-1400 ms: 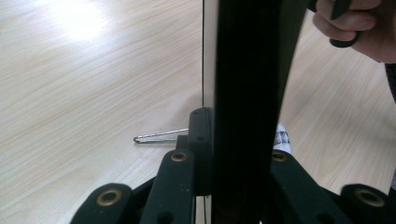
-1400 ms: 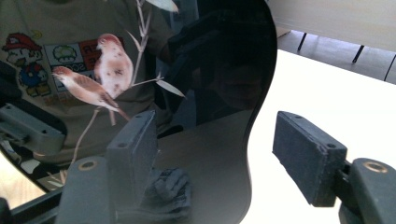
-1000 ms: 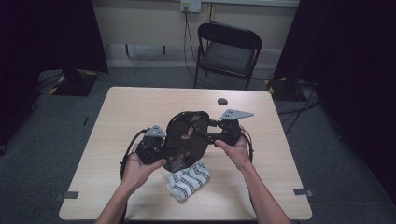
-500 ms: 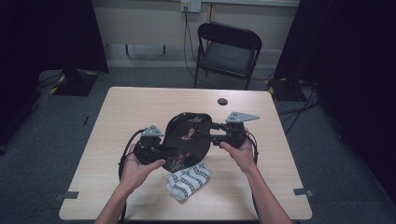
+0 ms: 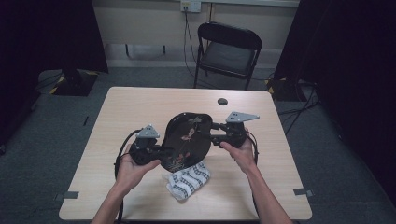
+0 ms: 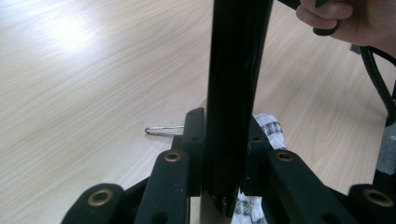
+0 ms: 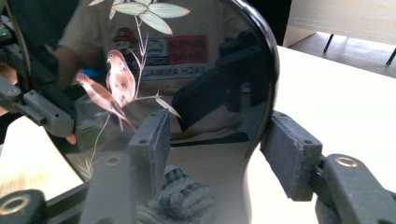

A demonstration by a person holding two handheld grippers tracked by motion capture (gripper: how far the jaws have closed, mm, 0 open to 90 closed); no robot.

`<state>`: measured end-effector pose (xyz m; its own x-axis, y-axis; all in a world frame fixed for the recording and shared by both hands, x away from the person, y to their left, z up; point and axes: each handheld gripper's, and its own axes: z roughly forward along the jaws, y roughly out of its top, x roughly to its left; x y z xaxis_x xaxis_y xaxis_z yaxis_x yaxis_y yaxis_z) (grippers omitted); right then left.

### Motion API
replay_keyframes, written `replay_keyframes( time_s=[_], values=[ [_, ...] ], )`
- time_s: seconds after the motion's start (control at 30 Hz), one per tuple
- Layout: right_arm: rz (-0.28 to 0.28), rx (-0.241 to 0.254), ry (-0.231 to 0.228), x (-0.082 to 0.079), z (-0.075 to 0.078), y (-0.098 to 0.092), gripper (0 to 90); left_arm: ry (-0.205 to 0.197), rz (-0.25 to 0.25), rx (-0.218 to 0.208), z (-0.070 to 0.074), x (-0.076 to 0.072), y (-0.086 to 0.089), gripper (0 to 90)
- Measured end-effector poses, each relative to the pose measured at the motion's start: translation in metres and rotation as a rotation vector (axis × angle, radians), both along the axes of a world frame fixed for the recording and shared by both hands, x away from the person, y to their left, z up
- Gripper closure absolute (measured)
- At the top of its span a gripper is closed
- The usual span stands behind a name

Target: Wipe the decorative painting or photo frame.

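Black lacquered tray [image 5: 186, 140] with painted birds hangs lifted above the table [image 5: 140, 107] — left claw [image 6: 227, 154] clamped on its edge, right claw [image 7: 224, 154] straddling the opposite rim, its pads apart from it after closing in — cloth [image 5: 189, 179] untouched below.

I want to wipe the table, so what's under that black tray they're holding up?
Under the black tray lies a crumpled black-and-white patterned cloth on the table. Its far part is covered by the tray, so anything else beneath cannot be seen.

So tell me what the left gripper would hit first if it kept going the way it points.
The black tray: its edge already sits between the left gripper's jaws, which have just been closing on it. Beyond the tray, roughly in line, is the right gripper and the hand holding it, though depth is hard to judge.
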<state>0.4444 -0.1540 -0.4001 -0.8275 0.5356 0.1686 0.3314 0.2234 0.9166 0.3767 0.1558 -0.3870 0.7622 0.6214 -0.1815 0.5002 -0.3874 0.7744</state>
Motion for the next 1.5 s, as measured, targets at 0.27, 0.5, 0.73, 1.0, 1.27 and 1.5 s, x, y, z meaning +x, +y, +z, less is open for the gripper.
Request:
replay_keyframes(
  time_s=[0.27,0.5,0.73,1.0,1.27,1.5],
  values=[
    [-0.021,-0.015,-0.018,-0.014,0.001,-0.012,46.6,0.004,0.028,-0.011,-0.001,0.008,-0.004,67.4],
    [-0.006,-0.016,-0.020,-0.025,0.001,-0.017,46.9,-0.011,0.054,-0.011,-0.002,0.010,-0.004,60.0],
    [0.016,-0.037,-0.031,-0.032,0.001,-0.020,49.0,-0.009,0.077,-0.005,-0.003,0.010,-0.003,52.9],
    [0.035,-0.031,0.010,-0.019,-0.008,-0.012,45.5,0.033,0.161,0.030,-0.003,-0.008,0.012,43.2],
    [0.057,-0.039,-0.001,-0.017,-0.011,-0.002,48.8,0.012,0.171,0.051,-0.010,-0.021,0.021,53.9],
    [0.061,-0.074,-0.024,-0.029,-0.008,-0.008,57.6,0.003,0.209,0.052,-0.013,-0.011,0.021,62.1]
  ],
)
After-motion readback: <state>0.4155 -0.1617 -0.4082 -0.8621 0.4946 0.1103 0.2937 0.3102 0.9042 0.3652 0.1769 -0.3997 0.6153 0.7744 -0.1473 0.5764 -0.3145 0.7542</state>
